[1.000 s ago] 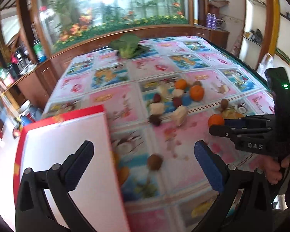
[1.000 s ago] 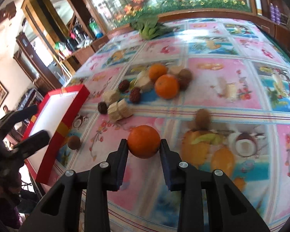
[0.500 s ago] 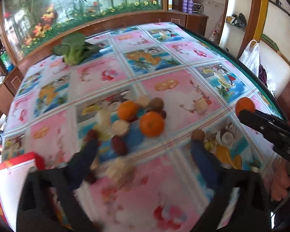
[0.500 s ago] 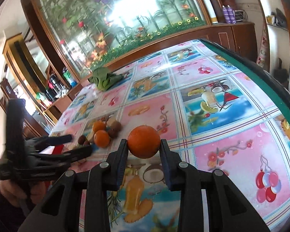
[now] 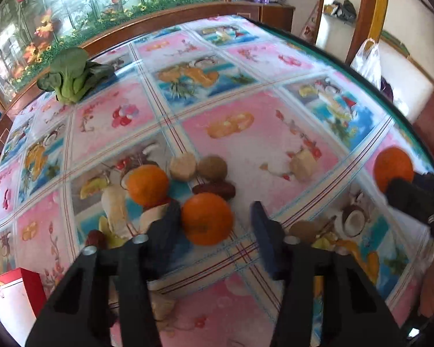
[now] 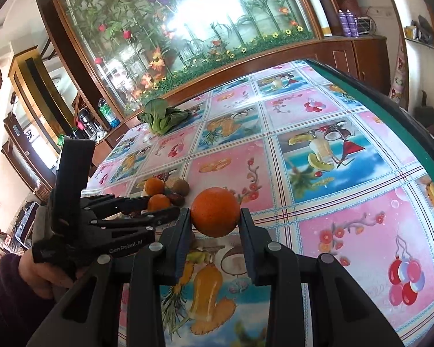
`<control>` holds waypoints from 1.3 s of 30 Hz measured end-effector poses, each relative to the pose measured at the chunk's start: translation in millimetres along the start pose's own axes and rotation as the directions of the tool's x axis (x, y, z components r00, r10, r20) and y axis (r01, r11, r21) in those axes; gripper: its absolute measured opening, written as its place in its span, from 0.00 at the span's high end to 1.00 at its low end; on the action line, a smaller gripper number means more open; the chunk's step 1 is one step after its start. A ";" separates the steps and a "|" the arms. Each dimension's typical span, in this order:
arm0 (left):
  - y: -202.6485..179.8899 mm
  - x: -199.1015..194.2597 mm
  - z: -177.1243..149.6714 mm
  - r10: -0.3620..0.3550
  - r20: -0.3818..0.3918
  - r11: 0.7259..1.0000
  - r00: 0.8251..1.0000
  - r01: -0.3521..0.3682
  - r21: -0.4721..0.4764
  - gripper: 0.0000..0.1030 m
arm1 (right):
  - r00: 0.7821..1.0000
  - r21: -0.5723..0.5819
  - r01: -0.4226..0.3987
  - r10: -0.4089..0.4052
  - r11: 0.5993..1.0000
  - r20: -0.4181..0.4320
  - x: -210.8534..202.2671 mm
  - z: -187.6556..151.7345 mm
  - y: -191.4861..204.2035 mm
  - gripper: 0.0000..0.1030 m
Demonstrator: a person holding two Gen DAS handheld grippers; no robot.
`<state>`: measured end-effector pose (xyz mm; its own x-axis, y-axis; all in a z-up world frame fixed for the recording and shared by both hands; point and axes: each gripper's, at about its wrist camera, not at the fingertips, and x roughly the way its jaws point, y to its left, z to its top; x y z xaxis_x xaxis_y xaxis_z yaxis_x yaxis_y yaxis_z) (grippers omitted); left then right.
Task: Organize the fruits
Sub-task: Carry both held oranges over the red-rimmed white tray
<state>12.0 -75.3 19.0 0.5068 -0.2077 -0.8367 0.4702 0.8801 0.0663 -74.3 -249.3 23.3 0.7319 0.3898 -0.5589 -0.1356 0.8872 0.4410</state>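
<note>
A pile of fruit lies mid-table on the flowered tablecloth. My left gripper points down over it with an orange between its closing jaws. The left pad touches the orange and a gap shows at the right pad. A second orange, a brown round fruit, dark dates and pale pieces lie around it. My right gripper is shut on another orange, held above the table to the right of the pile. In the right wrist view the left gripper sits beside it.
A green leafy vegetable lies at the far left of the table. A red-edged white box stands at the near left. The table's green edge runs along the right, with a white plastic bag beyond it. A wooden cabinet backs the table.
My left gripper has swung from the red box over to the fruit pile, and its jaws have narrowed around an orange. The right gripper has carried its orange up and to the right.
</note>
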 end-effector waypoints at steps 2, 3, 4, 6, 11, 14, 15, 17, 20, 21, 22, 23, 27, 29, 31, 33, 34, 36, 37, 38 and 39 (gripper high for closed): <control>1.4 -1.5 -0.8 0.014 0.020 1.000 1.000 -0.014 0.011 0.63 | 1.000 -0.009 0.009 -0.009 1.000 -0.009 2.2 -1.1 1.1 0.69; 4.7 -2.7 -1.1 -0.004 0.024 1.000 1.000 0.004 -0.007 0.63 | 1.000 -0.021 0.017 -0.017 1.000 -0.012 3.0 -1.8 3.3 0.69; 9.2 -5.0 -0.6 -0.027 0.026 0.999 0.999 0.028 -0.037 0.64 | 1.000 -0.031 0.018 -0.019 0.999 -0.013 2.8 -3.0 6.1 0.69; 12.0 -4.5 -1.9 -0.031 0.031 0.998 0.999 0.033 -0.054 0.64 | 1.000 -0.070 0.027 -0.027 0.997 -0.009 3.6 -4.8 14.7 0.69; 15.8 -16.6 -14.3 -0.021 0.053 0.994 0.998 0.026 -0.109 0.64 | 0.999 -0.107 0.016 -0.019 0.994 -0.032 10.9 -7.2 33.1 0.69; 20.7 -35.7 -24.3 0.013 0.084 0.989 0.996 0.000 -0.149 0.64 | 0.999 -0.129 -0.002 -0.004 0.992 -0.049 16.1 -8.7 50.2 0.69; 23.4 -44.3 -28.6 0.018 0.099 0.986 0.995 -0.001 -0.166 0.64 | 0.999 -0.148 -0.002 -0.005 0.989 -0.050 17.5 -9.3 58.9 0.69; 29.1 -64.4 -38.4 0.049 0.129 0.980 0.990 -0.022 -0.199 0.64 | 0.998 -0.171 -0.028 0.017 0.985 -0.063 20.2 -10.4 74.3 0.69; 42.2 -94.8 -56.7 0.118 0.167 0.964 0.979 -0.073 -0.255 0.64 | 0.995 -0.215 -0.073 0.056 0.974 -0.084 24.5 -13.9 105.9 0.69; 49.1 -107.8 -66.7 0.151 0.180 0.955 0.972 -0.097 -0.279 0.64 | 0.993 -0.236 -0.092 0.072 0.967 -0.094 27.1 -15.9 119.9 0.69; 55.6 -117.6 -75.6 0.177 0.186 0.947 0.966 -0.116 -0.300 0.64 | 0.991 -0.253 -0.110 0.086 0.961 -0.103 29.2 -17.8 131.6 0.69; 60.5 -124.9 -82.5 0.195 0.188 0.940 0.963 -0.128 -0.317 0.64 | 0.988 -0.269 -0.128 0.100 0.955 -0.116 32.1 -19.8 143.5 0.69; 92.3 -155.1 -118.6 0.287 0.170 0.893 0.943 -0.199 -0.403 0.64 | 0.971 -0.327 -0.211 0.159 0.921 -0.179 48.1 -31.7 195.6 0.69; 110.7 -167.8 -138.3 0.319 0.151 0.863 0.936 -0.221 -0.454 0.64 | 0.960 -0.344 -0.249 0.183 0.905 -0.214 58.5 -38.1 220.3 0.69; 126.1 -178.5 -158.1 0.364 0.132 0.835 0.922 -0.261 -0.484 0.64 | 0.950 -0.353 -0.278 0.200 0.893 -0.241 68.0 -43.4 240.7 0.69; 139.9 -185.7 -174.2 0.400 0.109 0.806 0.910 -0.293 -0.515 0.64 | 0.940 -0.368 -0.300 0.208 0.880 -0.271 78.7 -49.5 262.7 0.69; 148.3 -189.4 -183.9 0.414 0.095 0.789 0.905 -0.305 -0.533 0.64 | 0.937 -0.371 -0.307 0.209 0.876 -0.281 83.5 -51.5 271.2 0.69; 161.4 -195.2 -200.4 0.444 0.072 0.758 0.893 -0.331 -0.563 0.64 | 0.926 -0.376 -0.326 0.214 0.868 -0.310 93.2 -59.1 288.3 0.69; 168.1 -197.3 -208.4 0.459 0.055 0.740 0.887 -0.347 -0.576 0.64 | 0.924 -0.379 -0.329 0.212 0.865 -0.319 96.5 -62.4 294.7 0.69; 173.2 -198.6 -214.2 0.468 0.042 0.728 0.883 -0.358 -0.584 0.64 | 0.920 -0.386 -0.335 0.209 0.859 -0.333 99.9 -67.1 301.6 0.69; 178.1 -199.8 -221.4 0.476 0.031 0.717 0.879 -0.367 -0.592 0.64 | 0.916 -0.391 -0.340 0.206 0.855 -0.345 103.4 -71.9 307.5 0.69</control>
<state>-165.5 217.5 77.6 0.6918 0.2227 -0.6869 -0.2766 0.9604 0.0328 -88.4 81.5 50.7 0.4120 0.6248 -0.6632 -0.6260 0.7230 0.2922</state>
